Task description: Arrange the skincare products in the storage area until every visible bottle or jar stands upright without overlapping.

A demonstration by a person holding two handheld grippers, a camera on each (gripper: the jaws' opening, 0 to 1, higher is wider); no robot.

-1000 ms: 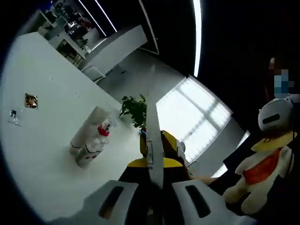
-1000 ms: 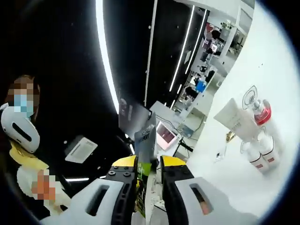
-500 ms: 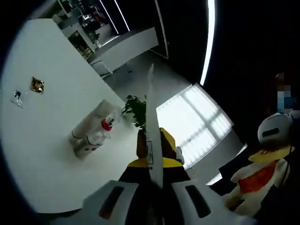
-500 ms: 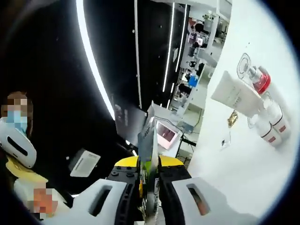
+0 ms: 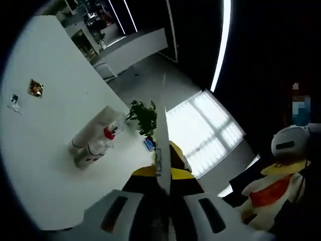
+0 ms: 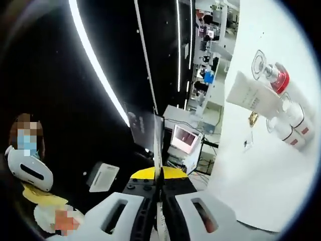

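Observation:
A cluster of skincare products sits on the white table (image 5: 45, 165): a white tube (image 5: 94, 128), a red-capped clear bottle (image 5: 109, 132) and white bottles (image 5: 86, 156) pressed close together. The right gripper view has the same white tube (image 6: 252, 95), red-capped bottle (image 6: 279, 80) and two white bottles (image 6: 290, 125). My left gripper (image 5: 163, 179) is held off the table, shut on a thin flat packet (image 5: 164, 140) seen edge-on. My right gripper (image 6: 159, 185) is also away from the table, shut on a thin flat packet (image 6: 159, 150).
A small gold sachet (image 5: 35, 88) and a tiny clear item (image 5: 13, 102) lie apart on the table. A potted plant (image 5: 143, 116) stands past the table edge. A plush toy (image 5: 271, 188) sits at the right. A monitor (image 6: 186, 140) stands beyond the table.
The right jaws have drawn closer together on the packet, which now appears edge-on. Both views have rolled and shifted with the hands; the products on the table have not moved.

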